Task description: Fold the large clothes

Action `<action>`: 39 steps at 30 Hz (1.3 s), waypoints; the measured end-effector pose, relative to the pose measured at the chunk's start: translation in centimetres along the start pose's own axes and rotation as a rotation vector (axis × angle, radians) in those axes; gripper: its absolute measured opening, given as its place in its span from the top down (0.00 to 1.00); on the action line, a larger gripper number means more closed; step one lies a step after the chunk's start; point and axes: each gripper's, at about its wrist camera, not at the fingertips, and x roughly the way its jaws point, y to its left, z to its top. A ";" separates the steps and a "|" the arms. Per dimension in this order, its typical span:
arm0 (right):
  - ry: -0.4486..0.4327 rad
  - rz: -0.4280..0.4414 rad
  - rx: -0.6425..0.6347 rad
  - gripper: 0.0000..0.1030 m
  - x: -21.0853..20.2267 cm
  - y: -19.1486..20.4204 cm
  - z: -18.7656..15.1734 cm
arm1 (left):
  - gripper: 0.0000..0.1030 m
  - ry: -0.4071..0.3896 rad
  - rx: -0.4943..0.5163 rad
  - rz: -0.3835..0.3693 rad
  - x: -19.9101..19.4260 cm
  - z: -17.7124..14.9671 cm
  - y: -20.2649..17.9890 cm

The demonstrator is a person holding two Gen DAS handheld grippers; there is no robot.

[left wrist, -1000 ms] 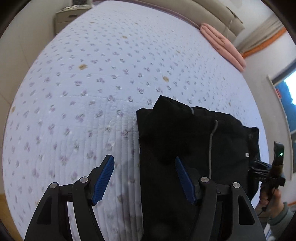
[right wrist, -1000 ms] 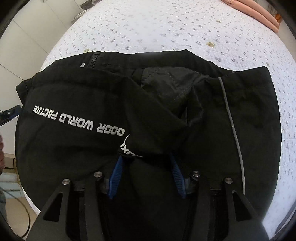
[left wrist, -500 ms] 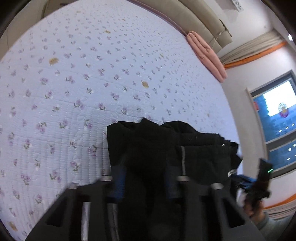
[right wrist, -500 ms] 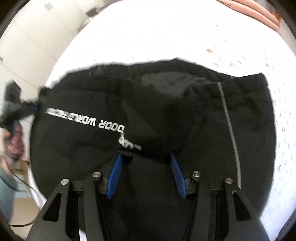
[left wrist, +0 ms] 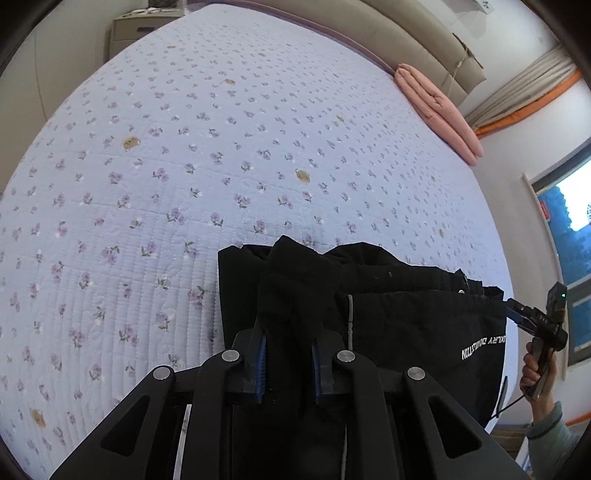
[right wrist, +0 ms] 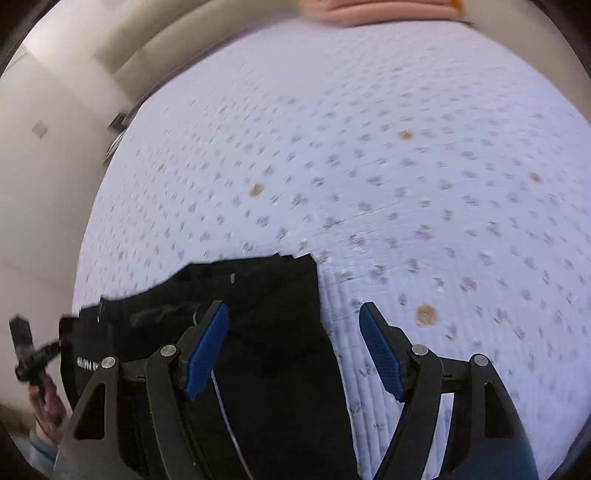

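Observation:
A black garment (left wrist: 388,317) with white lettering (left wrist: 484,347) lies bunched at the near edge of a floral quilted bed (left wrist: 184,166). My left gripper (left wrist: 288,369) is shut on a raised fold near the garment's left side. In the right wrist view, my right gripper (right wrist: 295,350) stands over the garment's (right wrist: 266,317) right edge, jaws opening. One of its pads (right wrist: 207,347) is above the cloth and the other above the quilt (right wrist: 406,184), and neither presses on anything. Each view shows the other gripper, in a hand, at the garment's far edge: the right gripper (left wrist: 532,325) and the left gripper (right wrist: 29,354).
A folded pink blanket (left wrist: 436,107) lies at the bed's far right corner by the padded headboard (left wrist: 406,33). A nightstand (left wrist: 140,26) stands at the far left and a window (left wrist: 569,221) is on the right wall. Open quilt stretches beyond the garment.
My left gripper, open beside the garment's edge a second ago, has closed on a fold. My right gripper let go of its fold, opened and swung right, over the garment's edge.

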 end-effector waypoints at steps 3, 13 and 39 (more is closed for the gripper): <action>0.032 0.011 -0.061 0.26 2.1 1.4 0.1 | 0.82 -0.001 0.003 0.025 -0.2 0.0 -0.4; -0.085 -0.088 -0.171 0.89 -3.0 3.0 0.4 | 0.87 -0.141 -0.090 0.076 -5.3 0.5 -1.3; -0.011 -0.224 -0.179 0.54 0.4 5.8 2.7 | 0.38 -0.219 -0.174 0.334 -6.6 2.8 2.2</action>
